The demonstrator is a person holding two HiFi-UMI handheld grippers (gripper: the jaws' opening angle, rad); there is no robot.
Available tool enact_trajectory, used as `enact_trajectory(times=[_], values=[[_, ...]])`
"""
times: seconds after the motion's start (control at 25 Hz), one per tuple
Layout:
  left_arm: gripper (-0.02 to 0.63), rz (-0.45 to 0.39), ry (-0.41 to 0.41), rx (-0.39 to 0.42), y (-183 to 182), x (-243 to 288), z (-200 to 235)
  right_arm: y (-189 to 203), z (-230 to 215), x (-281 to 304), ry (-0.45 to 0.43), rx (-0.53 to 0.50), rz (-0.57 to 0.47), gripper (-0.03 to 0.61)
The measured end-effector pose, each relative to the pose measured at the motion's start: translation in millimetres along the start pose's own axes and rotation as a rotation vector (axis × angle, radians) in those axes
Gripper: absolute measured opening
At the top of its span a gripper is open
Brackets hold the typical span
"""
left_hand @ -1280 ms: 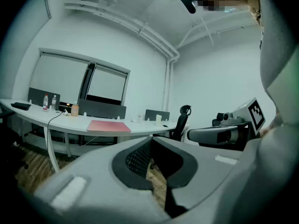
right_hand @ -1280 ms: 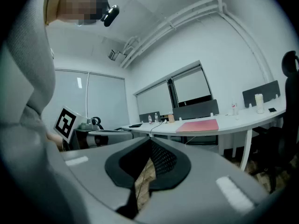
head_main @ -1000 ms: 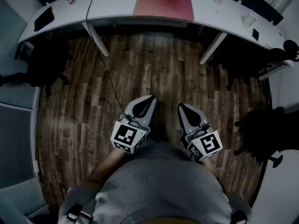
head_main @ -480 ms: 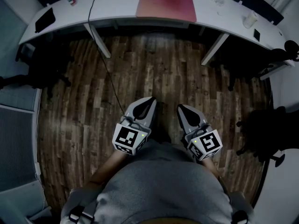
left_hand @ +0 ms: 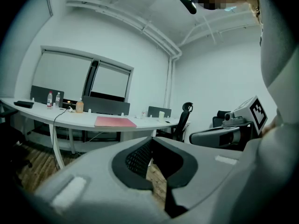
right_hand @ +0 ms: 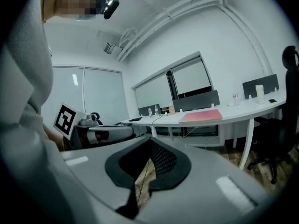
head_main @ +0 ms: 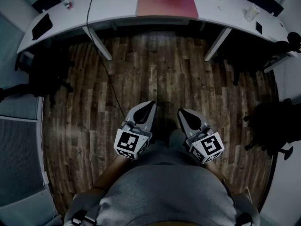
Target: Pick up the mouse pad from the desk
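The red mouse pad (head_main: 167, 3) lies flat on the long white desk (head_main: 117, 13) at the top of the head view, near the desk's middle. It also shows far ahead as the mouse pad (left_hand: 115, 121) in the left gripper view and the mouse pad (right_hand: 202, 116) in the right gripper view. My left gripper (head_main: 150, 104) and right gripper (head_main: 180, 112) hang side by side close to my body, over the wooden floor, well short of the desk. Both are shut with nothing between their jaws.
A black cable (head_main: 101, 60) drops from the desk to the floor. On the desk stand bottles (left_hand: 53, 99), a dark flat device (head_main: 41, 24), a cup (head_main: 251, 13) and a phone (head_main: 258, 28). Black office chairs (head_main: 275, 121) stand at the right and left.
The desk and mouse pad have slid slightly up and out in the head view, and both grippers sit a little lower in the frame. Both stay shut.
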State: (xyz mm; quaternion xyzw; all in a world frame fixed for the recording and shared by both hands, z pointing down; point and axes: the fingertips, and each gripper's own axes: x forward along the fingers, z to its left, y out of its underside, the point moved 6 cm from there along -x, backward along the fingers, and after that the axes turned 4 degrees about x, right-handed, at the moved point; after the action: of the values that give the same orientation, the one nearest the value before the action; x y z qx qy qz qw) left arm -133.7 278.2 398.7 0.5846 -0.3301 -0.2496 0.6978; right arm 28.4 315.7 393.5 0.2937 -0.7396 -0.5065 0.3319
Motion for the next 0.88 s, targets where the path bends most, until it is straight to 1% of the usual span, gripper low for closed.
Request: enact_trajectory(times=[0.24,0.4,0.56,0.76,0.88], values=[[0.002,-0.005,0.046,0.019,-3,27,3,-8,-18,3,0.044,0.012,-0.014,0.002],[0.002,-0.002,0.058,0.032,-7,49,9,-9,-36,15,0.039,0.011,-0.011,0.002],[0.002,-0.001,0.022,0.036,-9,79,31,-17,-69,39,0.03,0.031,-0.012,0.002],[0.002,-0.008,-0.013,0.033,-22,135,64,-44,-118,82,0.004,0.008,-0.031,0.002],[0.002,-0.005,-0.033,0.036,-34,171,82,-63,-154,106,-0.002,0.019,-0.032,0.002]])
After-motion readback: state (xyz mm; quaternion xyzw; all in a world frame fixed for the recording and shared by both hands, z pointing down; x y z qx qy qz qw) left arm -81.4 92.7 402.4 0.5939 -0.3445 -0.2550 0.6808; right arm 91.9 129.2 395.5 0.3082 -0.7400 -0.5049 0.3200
